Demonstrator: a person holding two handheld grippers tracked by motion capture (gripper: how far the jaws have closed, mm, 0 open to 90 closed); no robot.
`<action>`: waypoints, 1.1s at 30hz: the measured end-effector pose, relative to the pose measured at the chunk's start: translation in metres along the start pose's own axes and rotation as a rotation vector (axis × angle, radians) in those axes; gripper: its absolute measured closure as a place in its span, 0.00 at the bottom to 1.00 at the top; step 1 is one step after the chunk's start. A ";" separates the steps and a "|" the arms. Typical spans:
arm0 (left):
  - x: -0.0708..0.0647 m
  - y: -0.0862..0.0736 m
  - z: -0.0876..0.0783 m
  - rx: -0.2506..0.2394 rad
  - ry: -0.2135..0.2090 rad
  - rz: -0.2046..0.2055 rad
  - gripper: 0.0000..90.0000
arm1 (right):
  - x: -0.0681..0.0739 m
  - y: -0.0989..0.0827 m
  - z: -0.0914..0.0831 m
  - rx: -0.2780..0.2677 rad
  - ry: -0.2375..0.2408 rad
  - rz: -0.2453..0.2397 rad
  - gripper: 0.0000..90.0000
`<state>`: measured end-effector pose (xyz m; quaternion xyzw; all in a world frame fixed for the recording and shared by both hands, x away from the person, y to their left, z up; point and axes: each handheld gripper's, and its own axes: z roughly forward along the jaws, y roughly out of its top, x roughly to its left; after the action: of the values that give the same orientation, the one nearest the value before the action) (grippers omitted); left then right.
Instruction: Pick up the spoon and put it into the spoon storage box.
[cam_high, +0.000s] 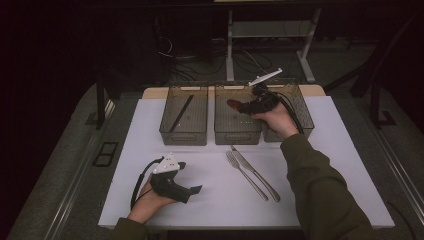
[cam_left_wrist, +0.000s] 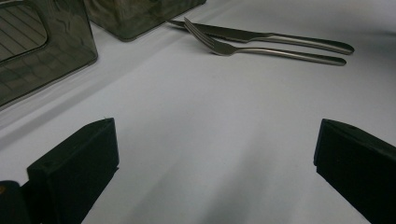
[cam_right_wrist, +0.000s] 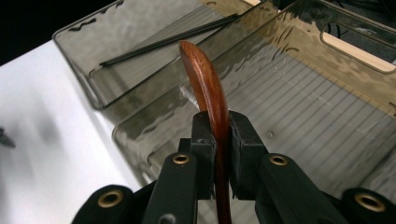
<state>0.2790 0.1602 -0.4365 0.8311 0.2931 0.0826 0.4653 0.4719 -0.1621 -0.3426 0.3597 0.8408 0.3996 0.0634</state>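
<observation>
Right gripper view has the right gripper (cam_right_wrist: 219, 154) pinching a wooden utensil (cam_right_wrist: 208, 88) on edge between its pads, its glossy reddish-brown curved tip jutting beyond the fingers over the middle bin (cam_right_wrist: 299, 107), probably for sorting there. Left gripper (cam_left_wrist: 215, 158) rests spread wide, nothing between its pads.

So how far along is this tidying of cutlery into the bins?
Looks done: black chopsticks lie in the left bin. In hand: the right gripper is clamped on a wooden utensil above the middle bin. Left: the fork and knife on the table; the left gripper rests open.
</observation>
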 end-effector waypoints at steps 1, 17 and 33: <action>0.000 0.000 0.000 -0.005 0.000 -0.004 0.00 | 0.000 0.002 0.003 -0.004 -0.001 0.008 0.90; 0.000 0.001 0.000 -0.007 -0.010 -0.002 0.00 | 0.002 0.025 0.044 0.000 -0.014 0.047 0.90; -0.001 0.001 0.001 -0.001 -0.013 -0.004 0.00 | 0.007 0.016 0.060 0.016 -0.066 0.017 0.65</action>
<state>0.2785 0.1585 -0.4361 0.8309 0.2916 0.0764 0.4676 0.4992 -0.1135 -0.3701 0.3802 0.8384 0.3812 0.0850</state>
